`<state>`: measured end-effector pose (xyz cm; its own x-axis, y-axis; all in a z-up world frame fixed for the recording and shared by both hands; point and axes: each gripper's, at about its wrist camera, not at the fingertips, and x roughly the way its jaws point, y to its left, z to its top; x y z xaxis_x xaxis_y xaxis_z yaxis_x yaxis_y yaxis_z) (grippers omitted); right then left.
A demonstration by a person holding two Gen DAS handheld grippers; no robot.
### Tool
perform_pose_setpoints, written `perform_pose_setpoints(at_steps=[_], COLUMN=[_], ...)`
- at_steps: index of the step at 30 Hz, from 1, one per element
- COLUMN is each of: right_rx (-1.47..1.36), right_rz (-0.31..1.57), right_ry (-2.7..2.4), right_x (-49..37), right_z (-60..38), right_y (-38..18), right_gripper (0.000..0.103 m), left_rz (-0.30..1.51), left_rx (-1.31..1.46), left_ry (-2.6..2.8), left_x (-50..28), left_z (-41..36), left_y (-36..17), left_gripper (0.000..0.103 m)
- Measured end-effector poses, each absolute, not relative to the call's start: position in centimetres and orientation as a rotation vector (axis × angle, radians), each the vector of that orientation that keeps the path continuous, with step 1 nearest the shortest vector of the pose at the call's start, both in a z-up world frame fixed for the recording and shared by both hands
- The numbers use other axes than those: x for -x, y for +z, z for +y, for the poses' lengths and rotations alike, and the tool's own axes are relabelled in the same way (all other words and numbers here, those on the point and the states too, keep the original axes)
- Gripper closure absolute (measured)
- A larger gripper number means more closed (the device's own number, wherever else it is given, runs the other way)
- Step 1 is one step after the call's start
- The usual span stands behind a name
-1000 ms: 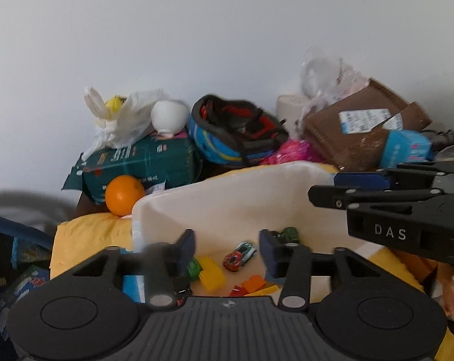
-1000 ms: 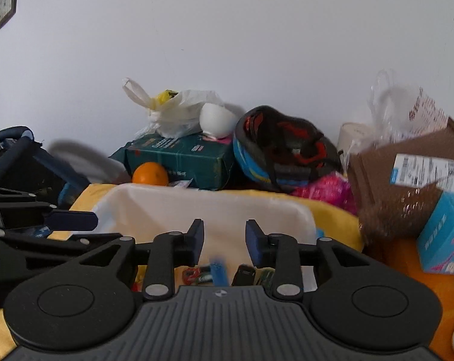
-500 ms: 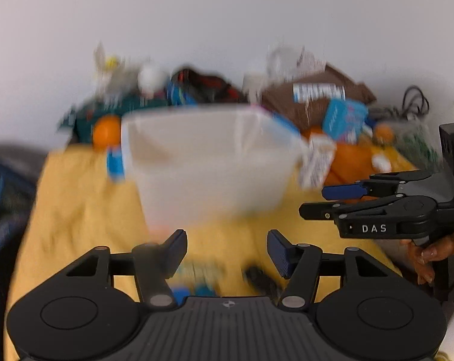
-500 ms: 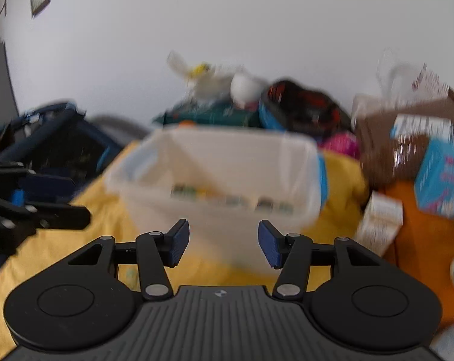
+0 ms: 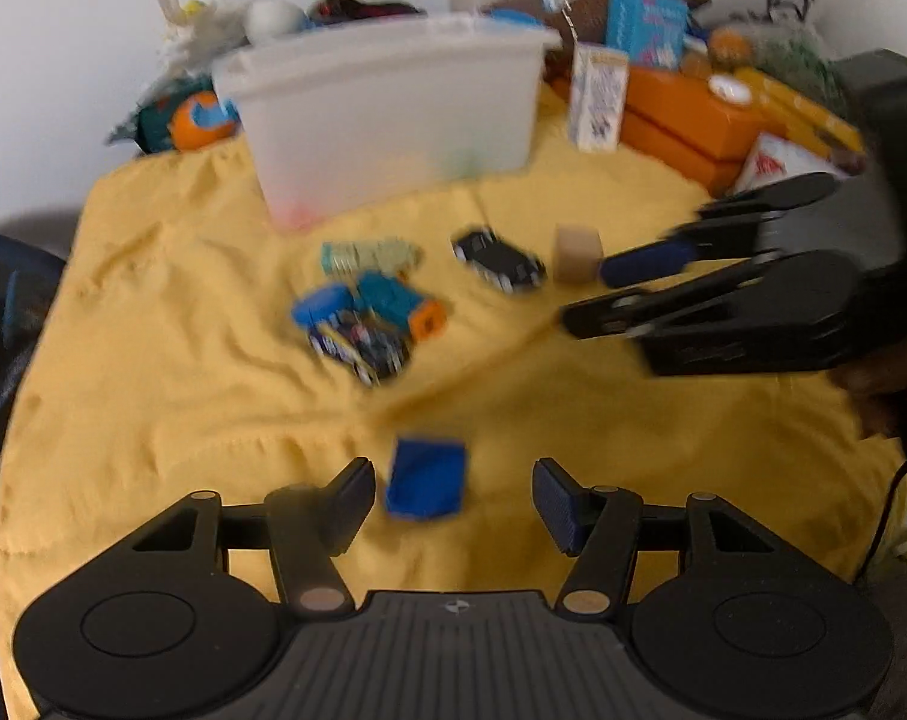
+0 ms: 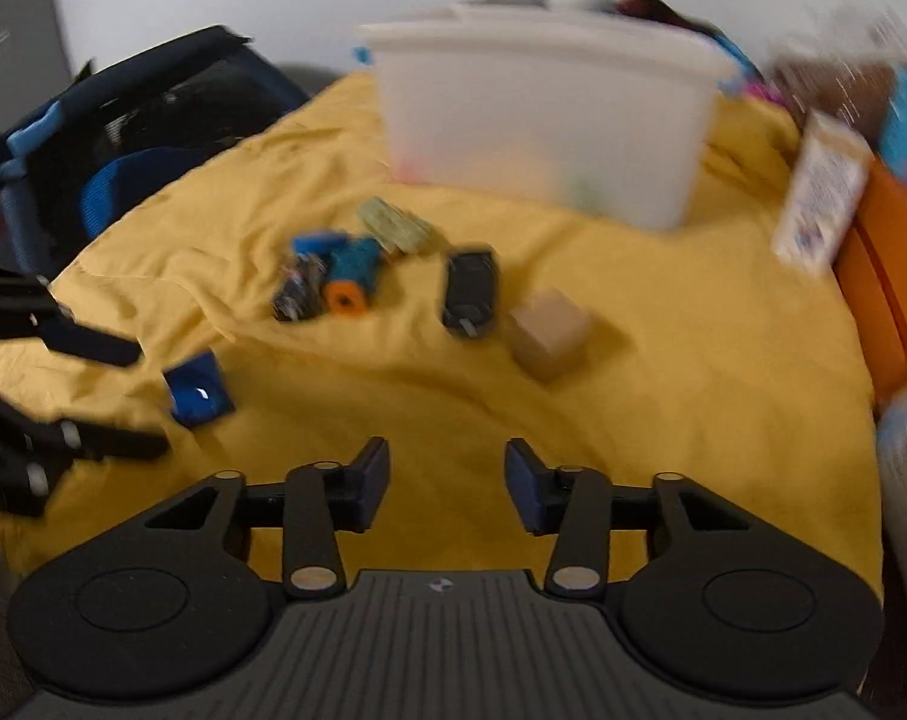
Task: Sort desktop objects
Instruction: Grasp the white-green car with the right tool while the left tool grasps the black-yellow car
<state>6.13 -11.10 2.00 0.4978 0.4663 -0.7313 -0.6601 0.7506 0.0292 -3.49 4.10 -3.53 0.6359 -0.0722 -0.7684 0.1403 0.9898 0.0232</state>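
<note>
Item: blue block, lying flat on the yellow cloth, nearest loose piece to the left gripper. It sits just ahead of the gap between that gripper's jaws, not yet between the pads; nothing is gripped.

Further pieces, mid-cloth: a small heap of blue, teal and orange toy parts; a pale green ridged piece behind it; a black toy car; a tan cube beside the car. All apart from both tools.

Receptacle: white bin, upright at the far side of the cloth, faint colours showing through its wall.

Tools: left gripper, jaws moderately wide and empty. Right gripper, jaws parted and empty, having just narrowed again after a brief widening; bare cloth lies between them.

Change noted: a second ago both cameras looked into the bin at close range; now they look down on the loose pieces, the bin well behind.

Reading: the last delivery appears finished and a fresh pick is beginning, most likely the blue block for the left, the cube or car for the right.

Surround: boxes, an orange, bags, heavily blurred.
</note>
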Motion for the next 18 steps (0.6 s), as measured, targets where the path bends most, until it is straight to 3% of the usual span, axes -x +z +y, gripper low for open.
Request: perform_pose_setpoints(at_steps=[6, 11, 12, 13, 18], right_rx=[0.486, 0.588, 0.619, 0.644, 0.438], right_rz=[0.639, 0.693, 0.681, 0.678, 0.753], right_ry=[0.666, 0.636, 0.625, 0.612, 0.583], right_x=[-8.3, -11.1, -11.2, -11.3, -11.8], right_z=[-4.9, -2.8, -2.7, -2.7, -6.4], right_y=[1.9, -0.2, -0.5, -0.8, 0.3], right_gripper=[0.064, 0.067, 0.071, 0.081, 0.083], left_rz=[0.878, 0.884, 0.885, 0.889, 0.984], left_rx=[-0.077, 0.056, 0.064, 0.063, 0.095], left_ry=[-0.059, -0.061, -0.064, -0.064, -0.05], left_x=[0.3, -2.5, -3.2, -3.7, -6.7], left_z=[5.1, 6.9, 6.8, 6.6, 6.2], left_y=[-3.3, -2.7, -2.8, -2.9, -4.7], left_gripper=[0.041, 0.041, 0.041, 0.041, 0.041])
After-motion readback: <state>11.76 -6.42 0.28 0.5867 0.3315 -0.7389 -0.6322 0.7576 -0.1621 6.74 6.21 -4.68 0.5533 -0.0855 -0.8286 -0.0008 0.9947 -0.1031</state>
